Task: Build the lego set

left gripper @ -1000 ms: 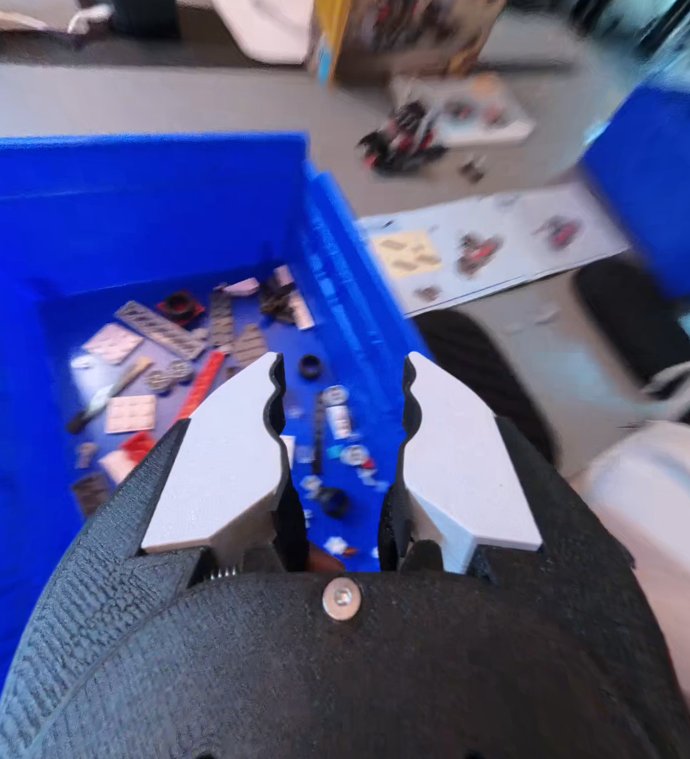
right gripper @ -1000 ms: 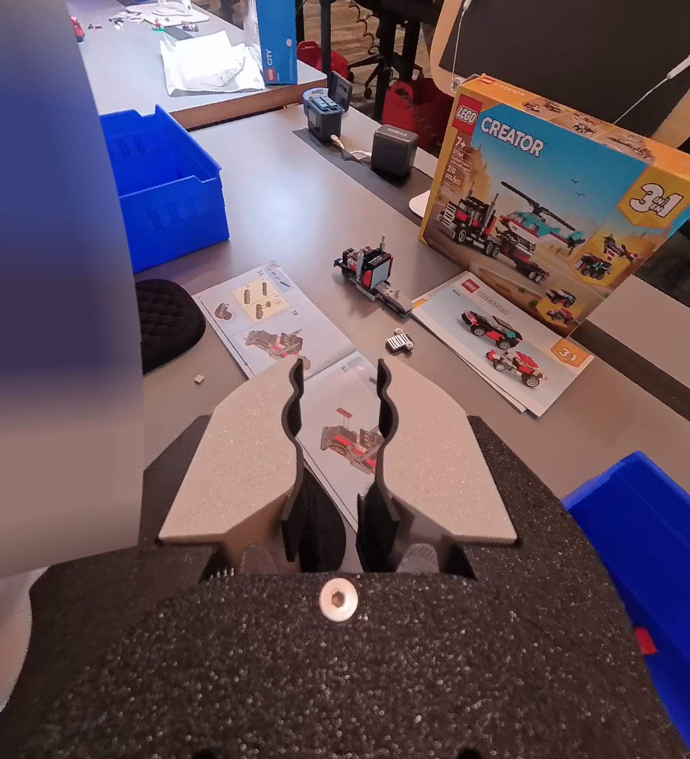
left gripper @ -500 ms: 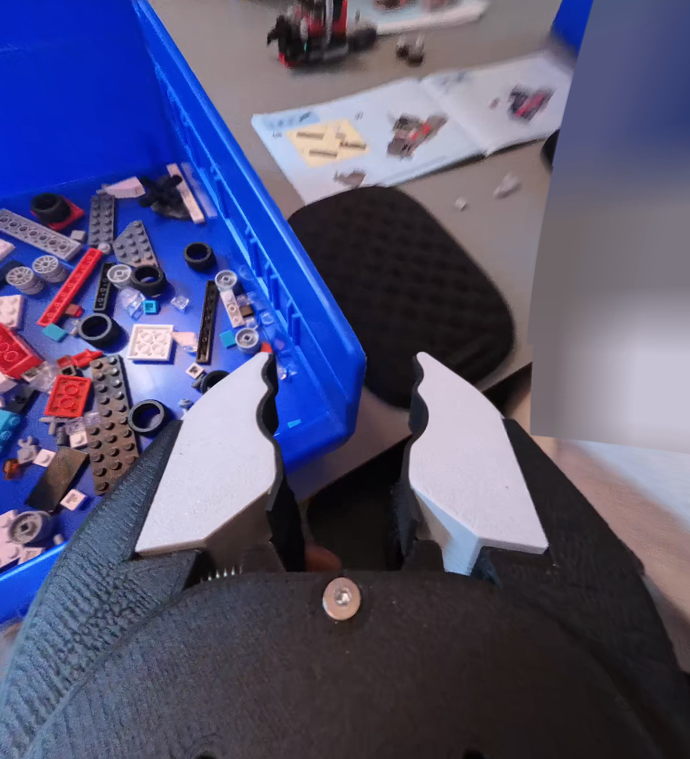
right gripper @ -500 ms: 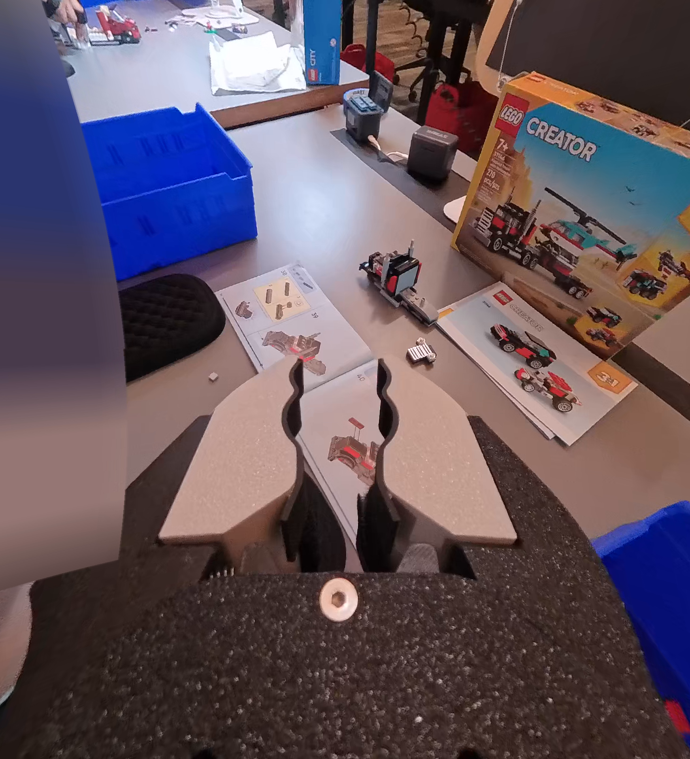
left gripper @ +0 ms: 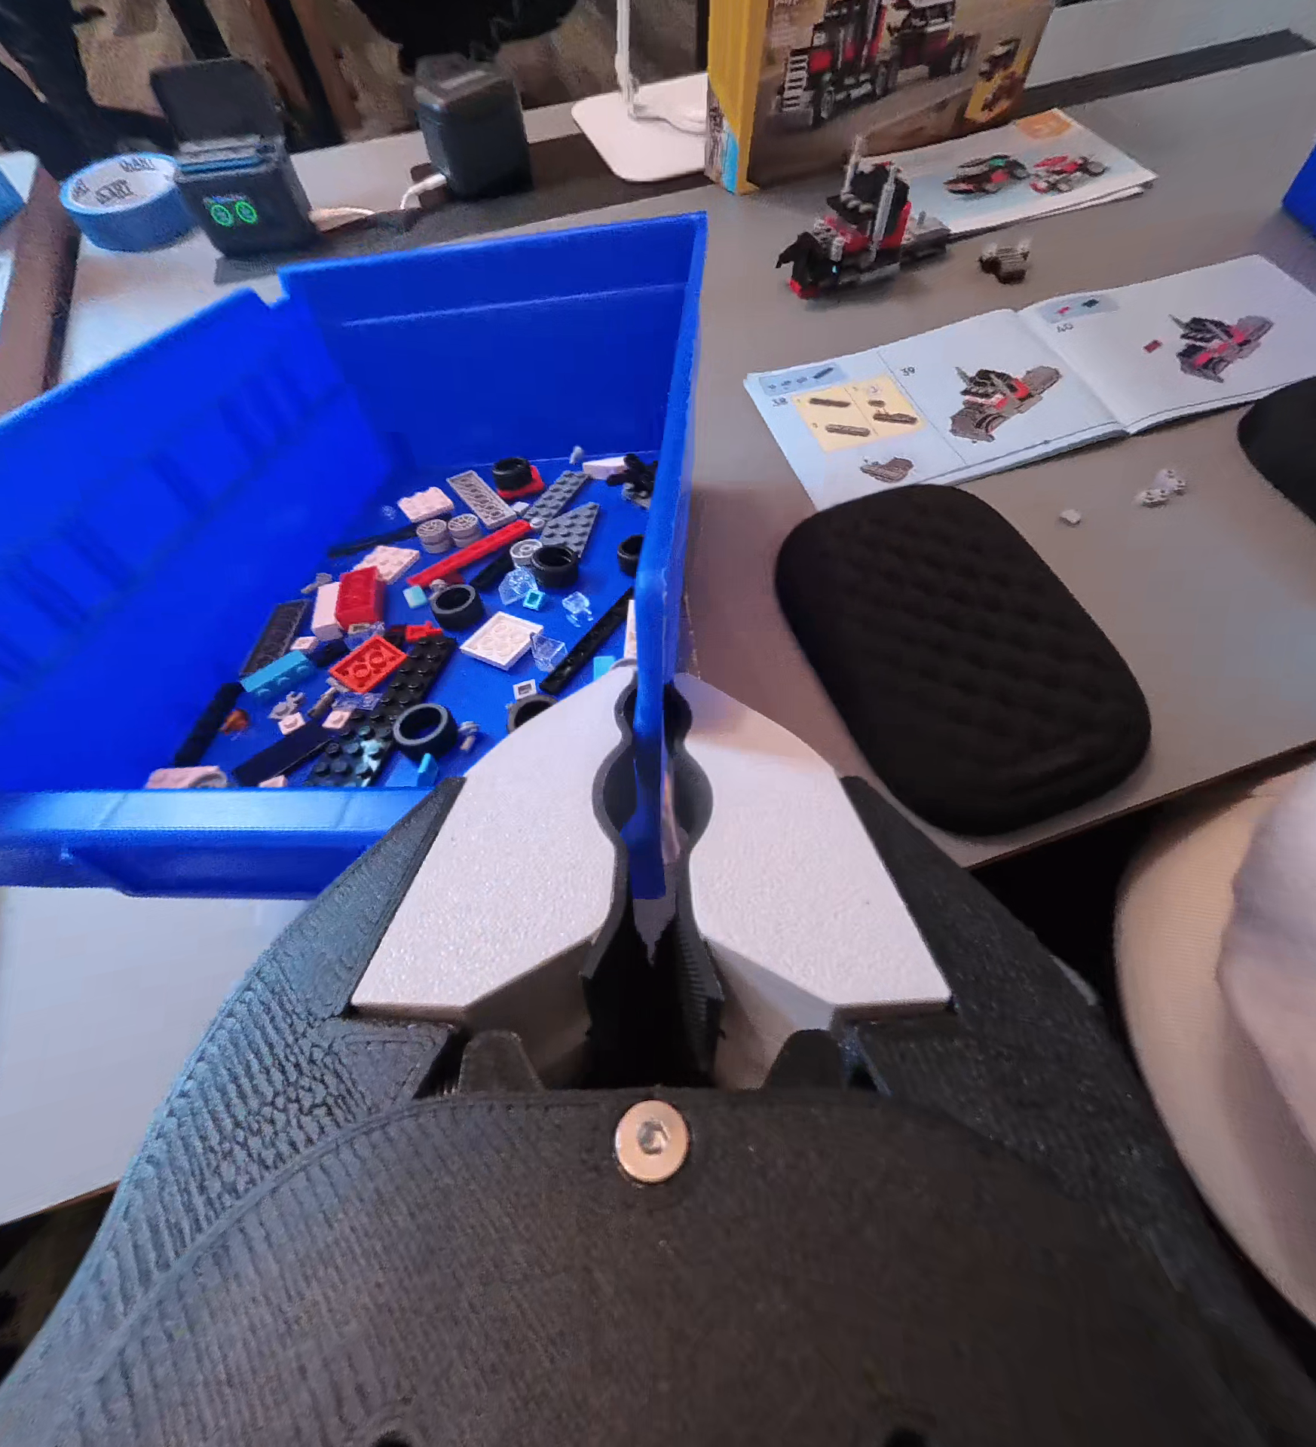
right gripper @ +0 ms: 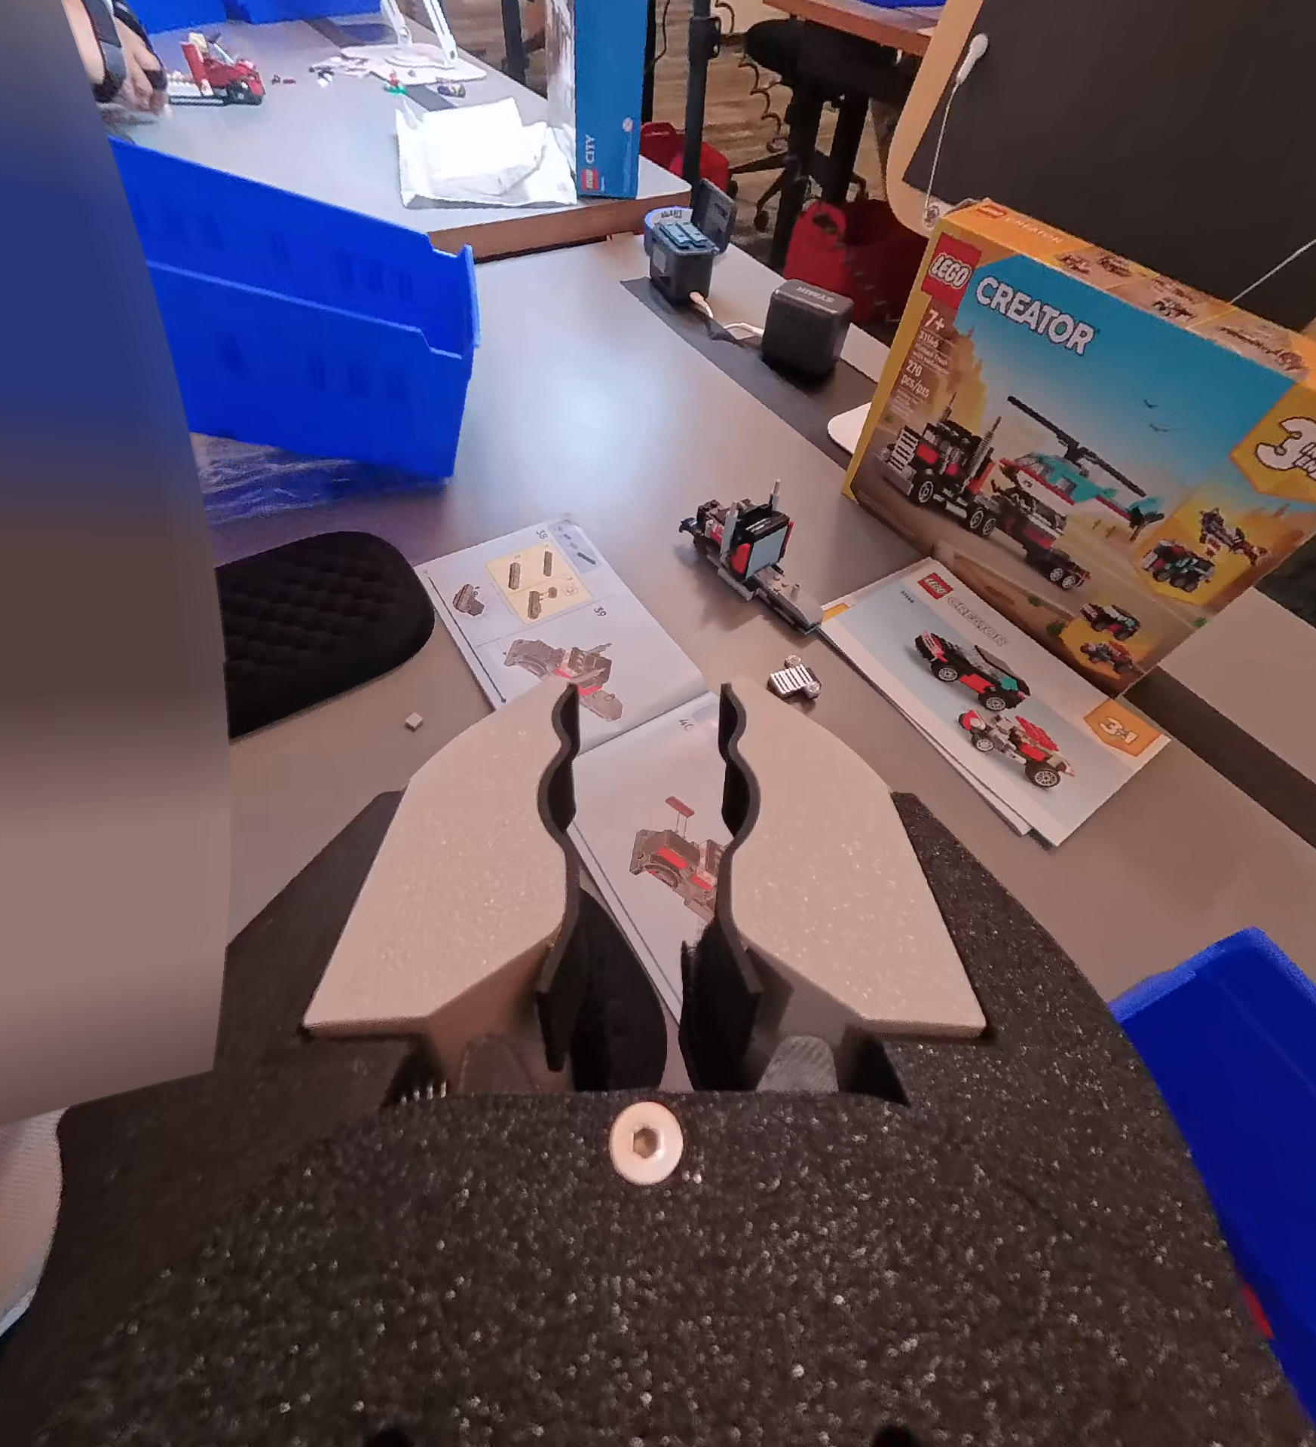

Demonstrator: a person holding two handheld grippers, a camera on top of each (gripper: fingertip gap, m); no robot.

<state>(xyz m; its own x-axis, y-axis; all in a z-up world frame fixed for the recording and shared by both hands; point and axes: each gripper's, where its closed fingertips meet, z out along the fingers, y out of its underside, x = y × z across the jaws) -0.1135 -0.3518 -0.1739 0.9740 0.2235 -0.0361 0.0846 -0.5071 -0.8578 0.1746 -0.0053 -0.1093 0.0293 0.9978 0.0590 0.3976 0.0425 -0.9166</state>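
Observation:
My left gripper (left gripper: 651, 705) is shut on the right side wall of a blue bin (left gripper: 482, 337), near its front corner. Several loose lego pieces (left gripper: 435, 618) lie on the bin floor. The bin also shows in the right wrist view (right gripper: 310, 337). A partly built black and red truck (left gripper: 858, 227) (right gripper: 749, 540) stands on the grey table beyond an open instruction booklet (left gripper: 1031, 376) (right gripper: 561, 618). My right gripper (right gripper: 647, 697) is open and empty above the booklet's right page.
A black padded rest (left gripper: 952, 658) (right gripper: 310, 618) lies right of the bin. The set's box (right gripper: 1109, 438) stands at the back right, with a second booklet (right gripper: 991, 697) in front of it. A small grey piece (right gripper: 793, 677) lies near the truck. Another blue bin (right gripper: 1266, 1057) sits at lower right. The grippers' ends are close to 45 centimeters from one another.
My left gripper moved from over the bin's inside to its right wall and closed on it. My right gripper stayed open over the booklet.

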